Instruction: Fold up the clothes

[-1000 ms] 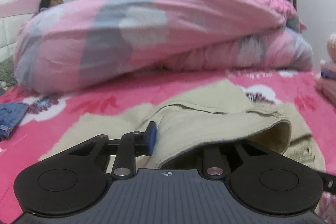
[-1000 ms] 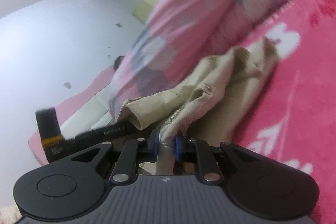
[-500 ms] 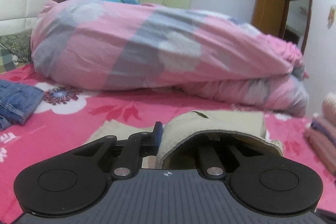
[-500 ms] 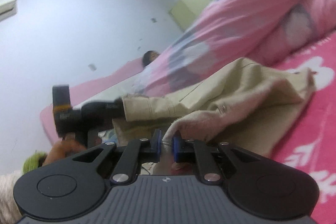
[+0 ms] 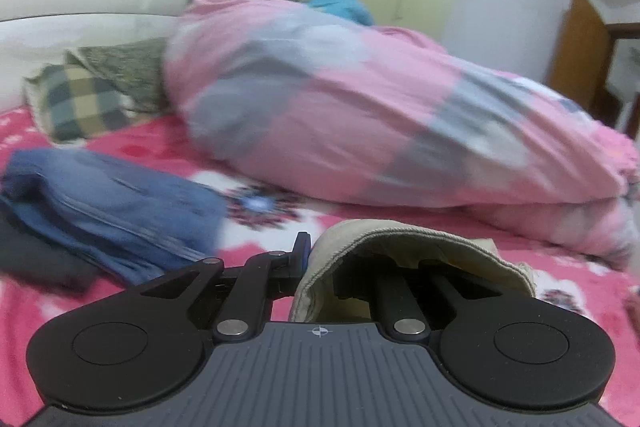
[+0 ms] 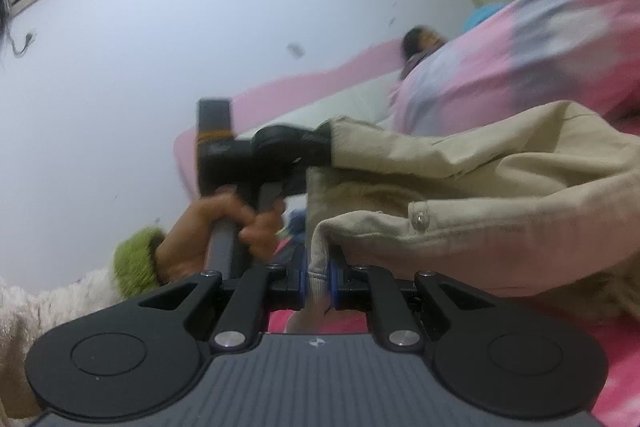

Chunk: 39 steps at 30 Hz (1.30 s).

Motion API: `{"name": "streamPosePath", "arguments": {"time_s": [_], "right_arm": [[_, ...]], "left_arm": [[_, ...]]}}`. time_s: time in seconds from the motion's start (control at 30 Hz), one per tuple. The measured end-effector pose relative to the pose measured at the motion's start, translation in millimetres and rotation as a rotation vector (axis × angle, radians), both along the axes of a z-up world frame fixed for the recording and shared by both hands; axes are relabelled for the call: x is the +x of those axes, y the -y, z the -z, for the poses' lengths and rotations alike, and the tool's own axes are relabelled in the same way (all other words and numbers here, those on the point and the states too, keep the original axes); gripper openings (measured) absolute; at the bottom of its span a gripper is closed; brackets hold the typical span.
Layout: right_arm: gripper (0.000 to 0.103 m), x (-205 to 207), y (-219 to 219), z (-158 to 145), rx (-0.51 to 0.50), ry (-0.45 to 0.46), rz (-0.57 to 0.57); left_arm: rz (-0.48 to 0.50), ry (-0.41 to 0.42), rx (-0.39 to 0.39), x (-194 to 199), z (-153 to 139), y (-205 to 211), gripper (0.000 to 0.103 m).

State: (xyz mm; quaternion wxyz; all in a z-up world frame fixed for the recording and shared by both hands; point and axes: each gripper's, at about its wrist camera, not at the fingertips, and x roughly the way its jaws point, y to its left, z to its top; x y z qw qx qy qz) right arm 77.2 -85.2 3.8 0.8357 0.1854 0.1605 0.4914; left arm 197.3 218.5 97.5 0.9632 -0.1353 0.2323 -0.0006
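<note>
The beige trousers (image 6: 500,195) hang in the air between the two tools, lifted clear of the pink bed sheet (image 5: 132,143), with the far part sagging toward the bed. The right tool (image 6: 318,277) is clamped together on a thick hem or waistband edge, the blue pads pressing the cloth from both sides; a snap button sits just above and to the right of it. The left tool (image 5: 320,259) appears to be clamped on another edge of the same trousers: its left finger shows bare, while the cloth drapes over and hides its right finger, so the exact bite cannot be seen. In the right wrist view the left tool shows ahead and to the left, a hand (image 6: 216,227) with a green cuff on its handle. Gripping two points of one edge seems meant to stretch the garment taut so it can be laid flat or doubled over.

Ahead and left of the left tool lie blue jeans (image 5: 108,203) on the bed, whether folded or not is unclear. Beyond is a heaped pink quilt (image 5: 360,115), a checked pillow (image 5: 76,103), and a person resting at the headboard.
</note>
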Motion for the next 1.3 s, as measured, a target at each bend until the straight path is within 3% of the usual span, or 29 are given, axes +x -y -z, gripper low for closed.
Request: {"name": "streamPosePath", "arguments": {"time_s": [0.13,0.27,0.33,0.43,0.53,0.6,0.7,0.83,0.93,1.07,1.2,1.3], "right_arm": [[0.012,12,-55,11,-0.035,-0.023,-0.060],[0.012,34,-106,35,-0.071,-0.105,-0.087],[0.012,46,-125,47,-0.082,-0.160,-0.106],[0.014,56,-142,62,-0.111,-0.242,-0.140],[0.025,58,-142,67,-0.151,-0.287,-0.158],[0.054,53,-133,65,-0.162,-0.292,-0.166],[0.070,44,-112,62,-0.169,-0.307,-0.162],[0.075,28,-76,56,-0.115,-0.362,-0.147],[0.076,16,-34,51,-0.069,-0.387,-0.113],[0.076,12,34,45,-0.023,-0.405,0.019],[0.079,27,96,46,0.055,-0.466,0.171],[0.079,37,142,46,0.114,-0.510,0.286]], "left_arm": [[-0.034,-0.053,0.007,25,11,-43,0.009],[-0.069,-0.101,0.035,45,40,-67,0.009],[-0.082,-0.136,0.008,50,57,-78,0.010],[-0.104,-0.207,-0.037,52,77,-90,0.022],[-0.137,-0.262,-0.072,46,88,-100,0.044],[-0.161,-0.250,-0.092,34,83,-107,0.063],[-0.170,-0.188,-0.092,6,68,-108,0.073],[-0.163,-0.096,-0.041,-31,43,-95,0.077],[-0.106,-0.019,0.008,-56,26,-69,0.084],[0.104,0.038,0.063,-79,18,-9,0.097],[0.324,0.033,0.153,-84,33,64,0.097],[0.416,0.032,0.244,-80,51,112,0.097]]}}
